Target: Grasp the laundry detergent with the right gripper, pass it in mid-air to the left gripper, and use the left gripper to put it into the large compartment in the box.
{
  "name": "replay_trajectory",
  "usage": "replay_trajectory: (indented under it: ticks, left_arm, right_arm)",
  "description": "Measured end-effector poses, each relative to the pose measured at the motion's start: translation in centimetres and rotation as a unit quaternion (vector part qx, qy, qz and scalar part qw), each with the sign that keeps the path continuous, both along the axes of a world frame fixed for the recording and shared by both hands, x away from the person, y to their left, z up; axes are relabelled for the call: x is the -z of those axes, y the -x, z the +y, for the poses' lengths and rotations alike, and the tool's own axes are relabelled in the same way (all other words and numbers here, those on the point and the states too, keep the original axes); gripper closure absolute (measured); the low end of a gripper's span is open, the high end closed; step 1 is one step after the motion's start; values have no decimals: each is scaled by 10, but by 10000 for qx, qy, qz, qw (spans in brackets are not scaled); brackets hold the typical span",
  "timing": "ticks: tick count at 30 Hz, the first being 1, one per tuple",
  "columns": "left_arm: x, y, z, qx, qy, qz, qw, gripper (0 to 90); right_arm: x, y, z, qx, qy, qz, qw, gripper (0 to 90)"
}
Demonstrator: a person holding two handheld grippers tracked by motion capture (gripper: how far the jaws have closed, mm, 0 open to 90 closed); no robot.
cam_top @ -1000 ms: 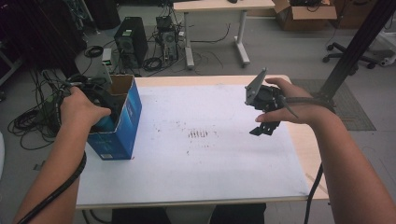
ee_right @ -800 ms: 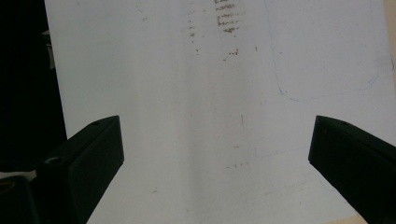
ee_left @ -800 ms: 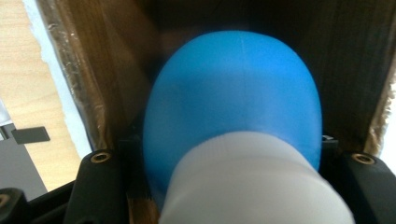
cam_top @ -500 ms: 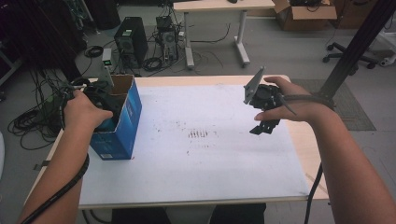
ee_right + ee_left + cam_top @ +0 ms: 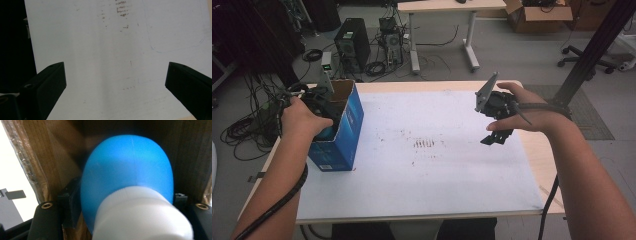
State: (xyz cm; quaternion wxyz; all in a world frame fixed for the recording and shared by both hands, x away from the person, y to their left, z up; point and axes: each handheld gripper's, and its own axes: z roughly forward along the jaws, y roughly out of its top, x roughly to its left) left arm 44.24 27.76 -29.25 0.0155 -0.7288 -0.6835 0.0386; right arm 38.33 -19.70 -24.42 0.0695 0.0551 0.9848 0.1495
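high view: left hand-held gripper [image 5: 324, 117] in box [image 5: 343, 145], jaws just opening around blue bottle [image 5: 127, 175]; right hand-held gripper [image 5: 494, 139] wide.

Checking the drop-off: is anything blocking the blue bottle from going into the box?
Nothing visible does. The blue bottle is already inside the box, between the jaws of the left gripper, which have just been opening.

Bottle [image 5: 127, 182] inside box [image 5: 343, 131] at table's [image 5: 437, 190] left edge.
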Motion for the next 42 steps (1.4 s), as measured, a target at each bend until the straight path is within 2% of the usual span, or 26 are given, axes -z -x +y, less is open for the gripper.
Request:
replay_trajectory:
  ticks: [8,16,28,33,42]
  left_arm:
    - [0,0,-3,76,-24,-62,9999,289]
    - [-5,2,-1,25,31,-119,9999,282]
    - [-15,6,-4,31,-48,-207,9998,273]
    - [-21,8,-4,35,-48,-182,9998,204]
    - [-29,13,-2,9,-57,-237,9997,202]
  right_arm:
    - [2,1,-2,19,-24,0,10000,34]
    - [2,0,-2,16,-50,-2,10000,34]
    - [5,1,-3,18,-86,25,10000,34]
    - [5,1,-3,14,-102,24,9999,34]
    - [3,2,0,-19,-124,7,9999,34]
